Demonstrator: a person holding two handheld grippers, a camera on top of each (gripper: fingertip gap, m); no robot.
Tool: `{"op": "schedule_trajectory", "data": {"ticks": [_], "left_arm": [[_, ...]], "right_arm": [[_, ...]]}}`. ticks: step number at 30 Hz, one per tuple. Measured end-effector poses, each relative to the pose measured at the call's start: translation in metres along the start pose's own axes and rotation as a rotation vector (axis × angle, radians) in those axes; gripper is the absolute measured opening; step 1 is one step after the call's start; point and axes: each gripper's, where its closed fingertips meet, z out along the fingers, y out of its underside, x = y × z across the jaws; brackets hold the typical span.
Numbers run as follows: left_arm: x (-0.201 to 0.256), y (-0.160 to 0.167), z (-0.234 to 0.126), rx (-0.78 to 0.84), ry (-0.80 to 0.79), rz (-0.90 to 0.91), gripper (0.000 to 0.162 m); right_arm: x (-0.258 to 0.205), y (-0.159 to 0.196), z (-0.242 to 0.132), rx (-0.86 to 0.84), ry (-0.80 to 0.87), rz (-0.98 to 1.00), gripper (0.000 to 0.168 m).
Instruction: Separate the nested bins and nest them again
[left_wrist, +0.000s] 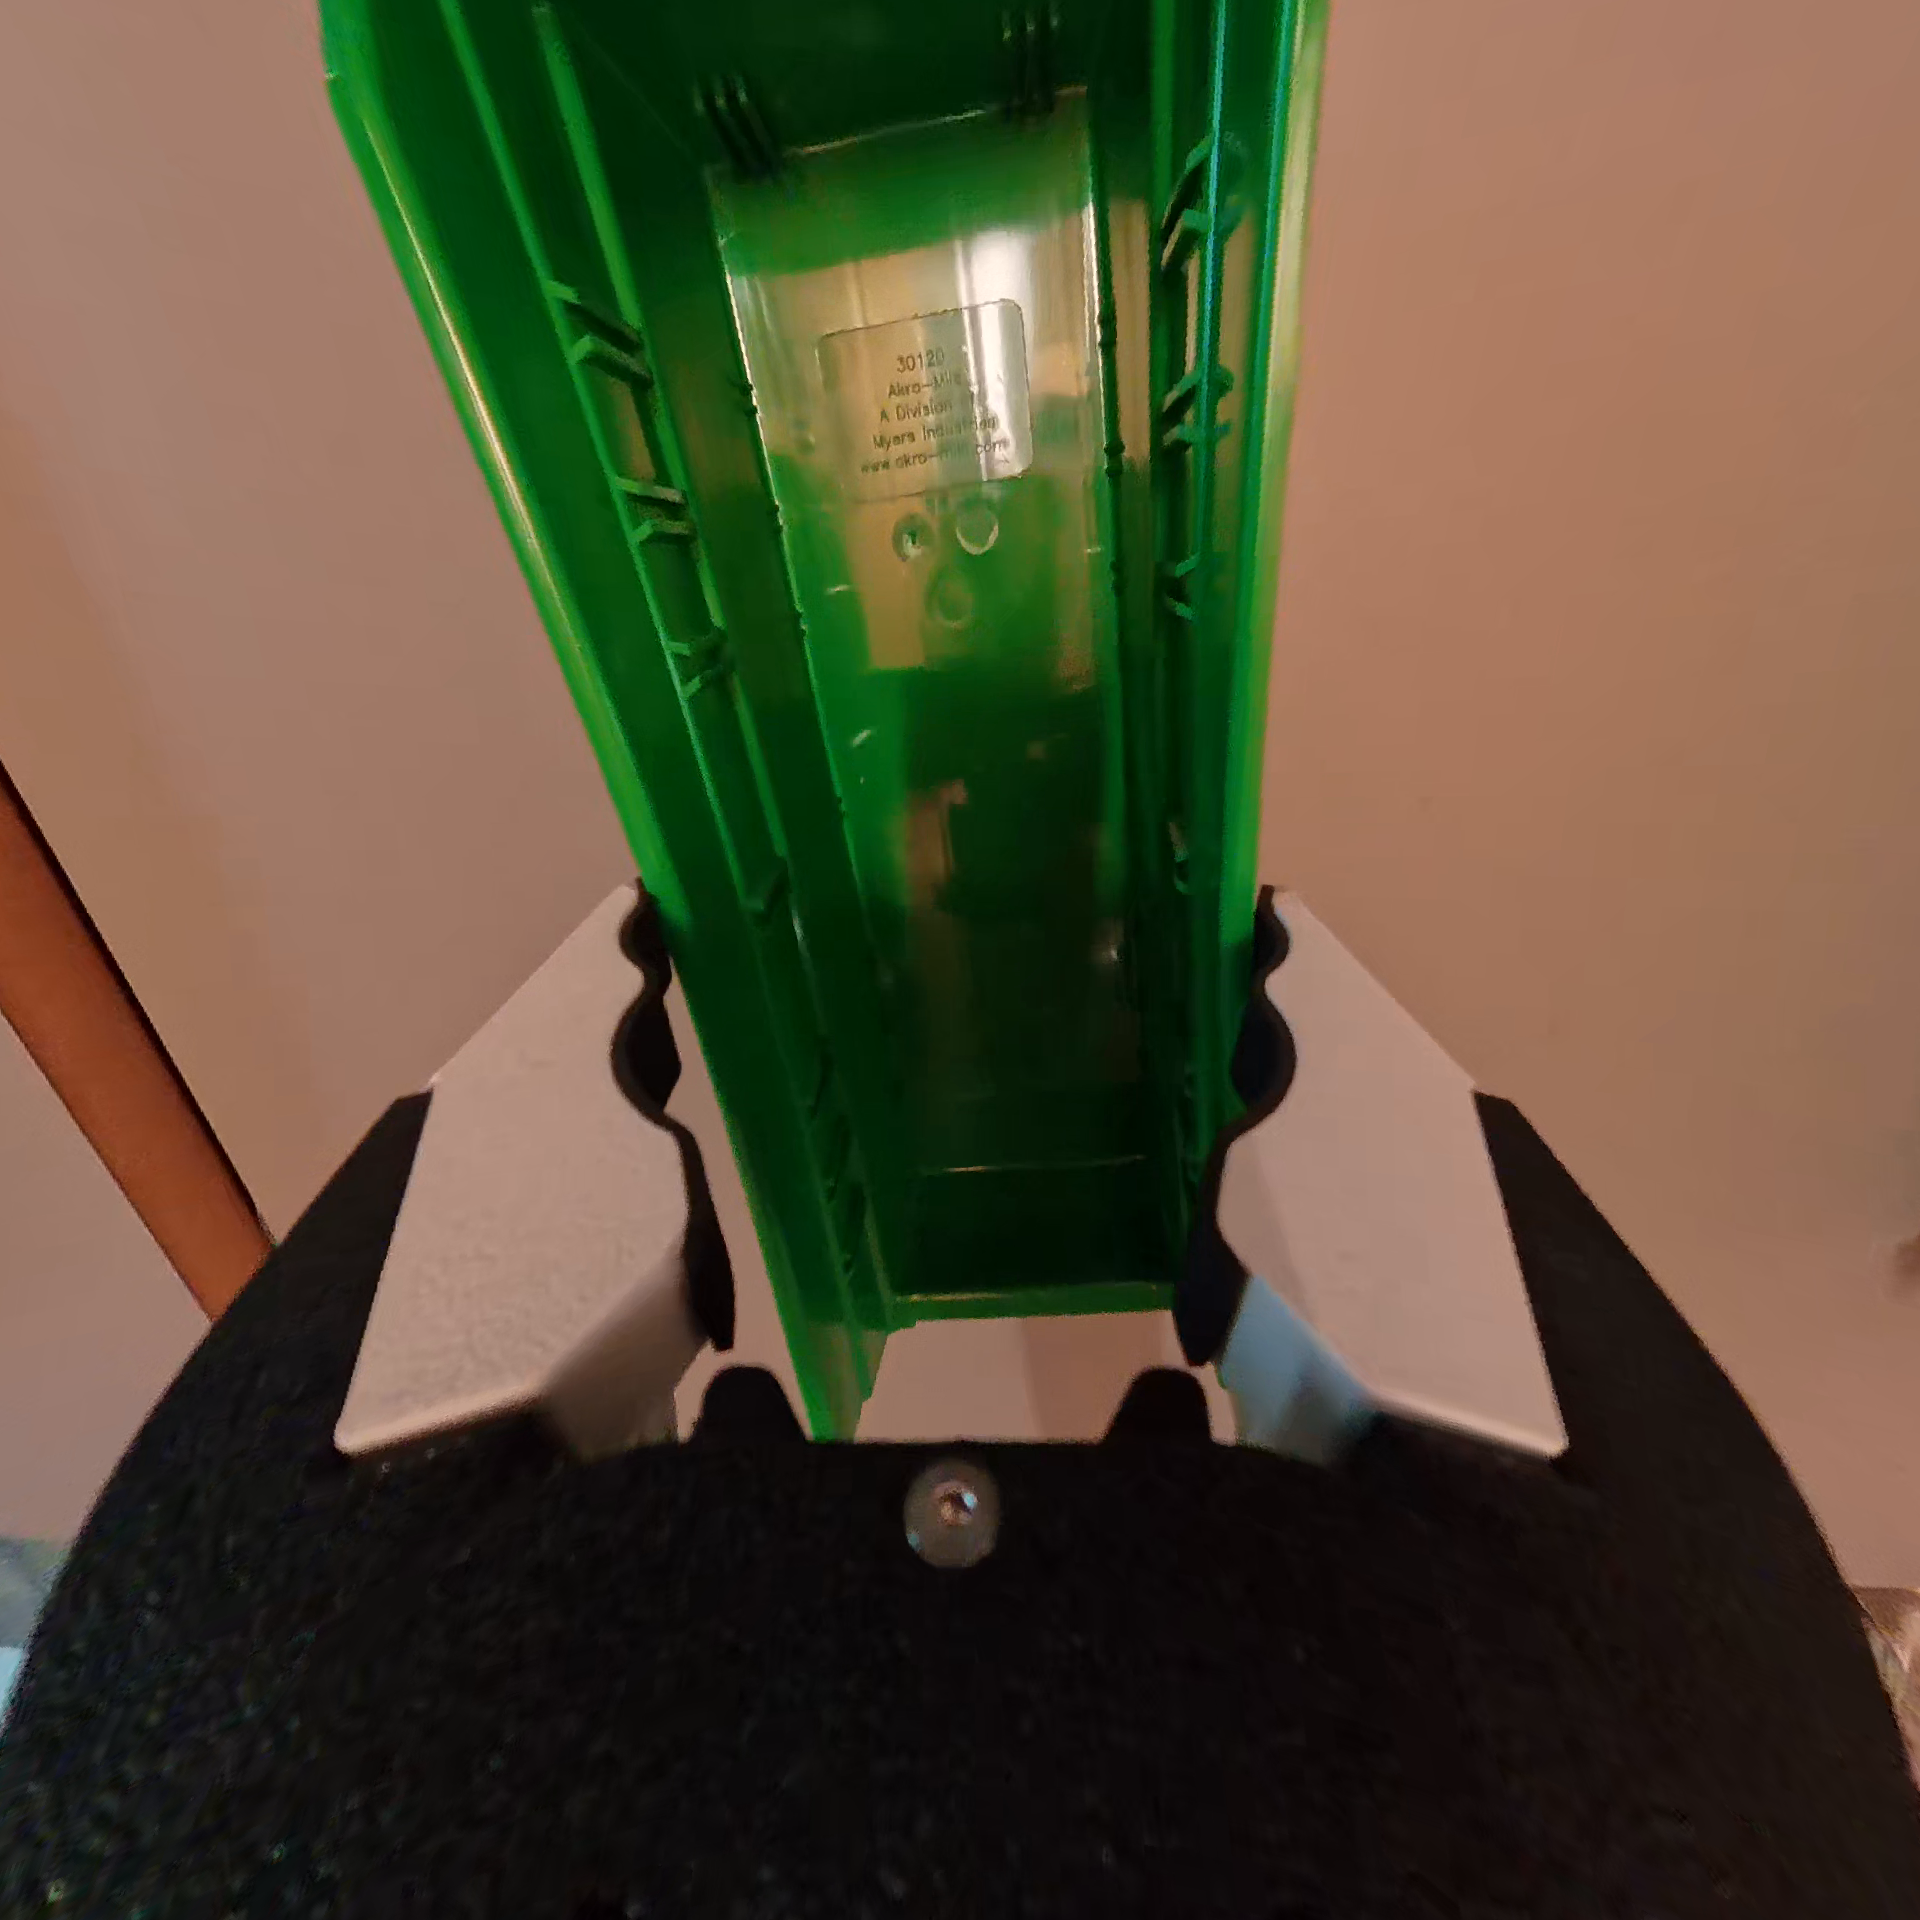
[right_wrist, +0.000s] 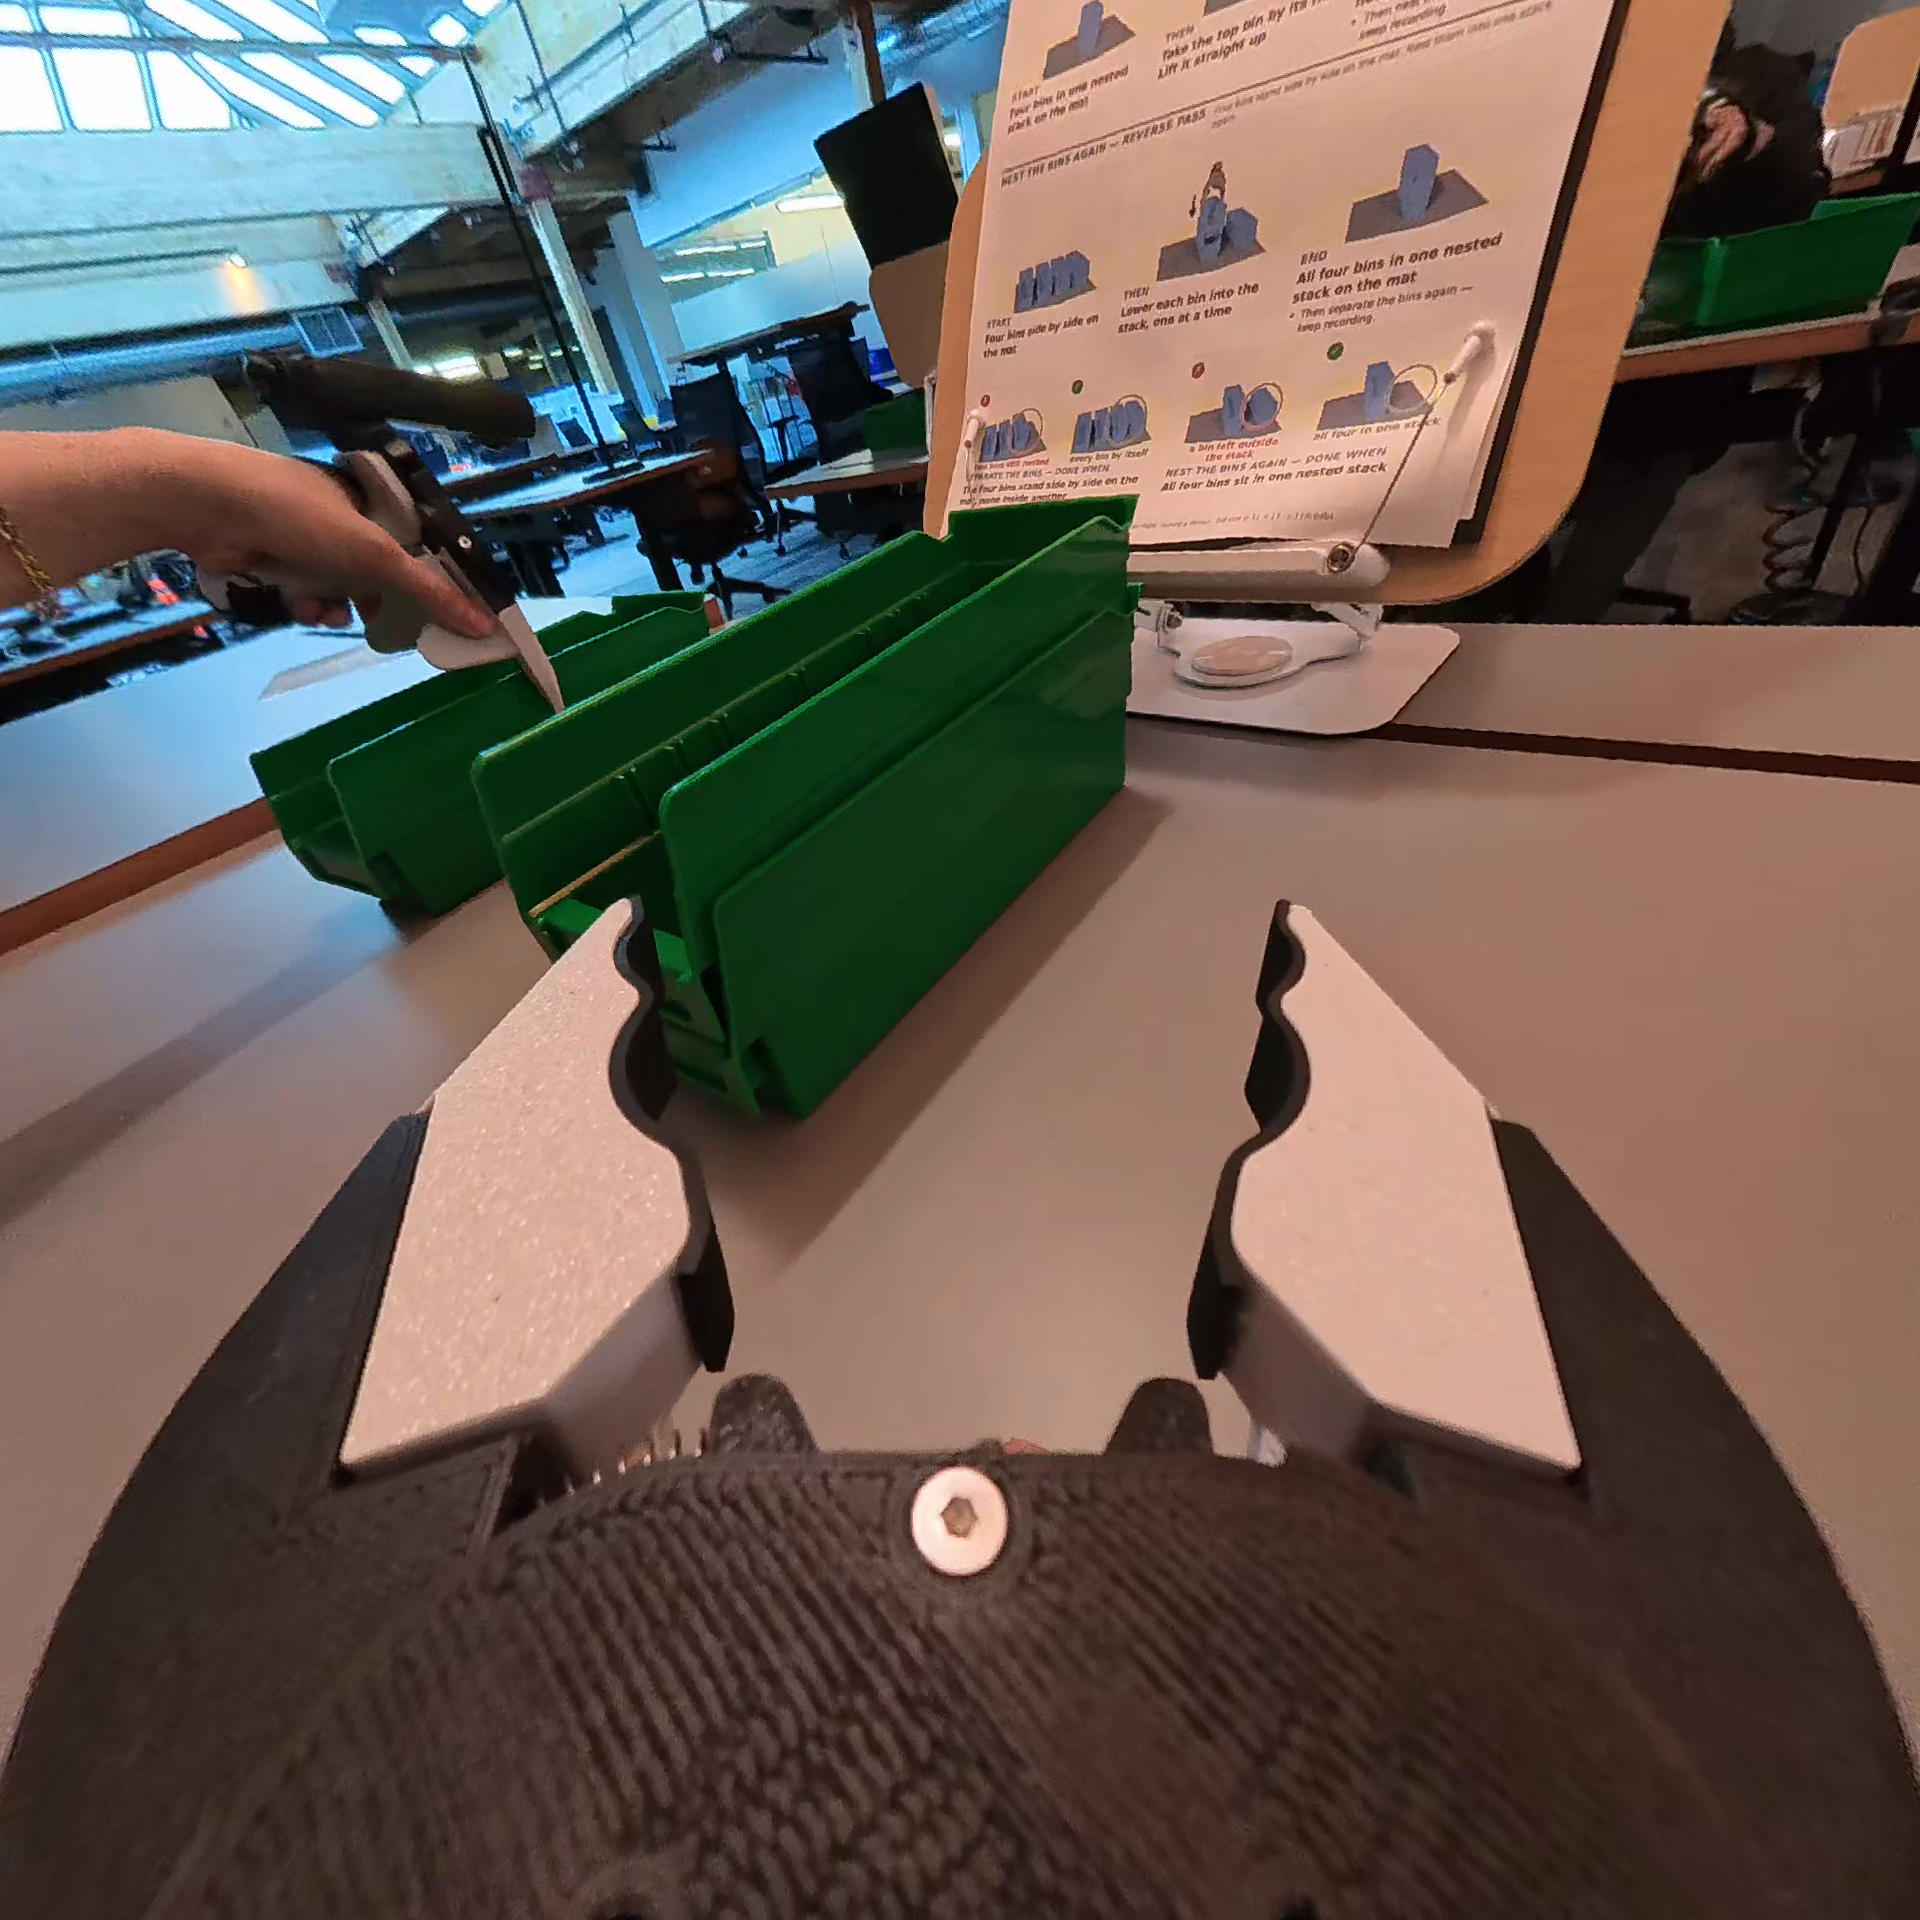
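Observation:
In the left wrist view I look into a long green bin (left_wrist: 935, 727) with a pale label on its floor. My left gripper (left_wrist: 958, 925) is shut across its width, with both pads against the side walls. In the right wrist view this left gripper (right_wrist: 535, 675), held by a hand (right_wrist: 260, 520), reaches the top edge of the leftmost green bin (right_wrist: 416, 810). A stack of nested green bins (right_wrist: 914, 831) stands on the grey table (right_wrist: 1455, 1039) beside it. My right gripper (right_wrist: 956, 925) is open and empty, low over the table at the stack's near end.
An instruction sheet on a wooden stand (right_wrist: 1247, 312) rises behind the stack at the back right. A dark seam (right_wrist: 1662, 764) crosses the table there. The table's wooden edge (right_wrist: 125, 883) runs along the left. More green bins (right_wrist: 1787, 270) sit on a far bench.

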Motion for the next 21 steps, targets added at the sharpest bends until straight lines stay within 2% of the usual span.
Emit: {"op": "schedule_trajectory", "data": {"ticks": [4,9,15,21], "left_arm": [[0.004,0.003,-0.016,-0.009,-0.015,0.010,0.102],[0.032,0.002,-0.069,0.003,0.028,0.030,0.098],[0.113,-0.001,-0.142,0.004,0.131,0.106,0.097],[0.206,-0.021,-0.186,0.055,0.204,0.141,0.097]], "right_arm": [[0.004,-0.003,-0.003,0.006,0.011,-0.005,0.112],[0.006,-0.003,-0.009,-0.012,0.025,-0.082,0.111],[0.002,-0.005,-0.013,-0.004,0.031,-0.110,0.110],[-0.005,-0.001,-0.011,-0.012,0.046,-0.188,0.110]]}}
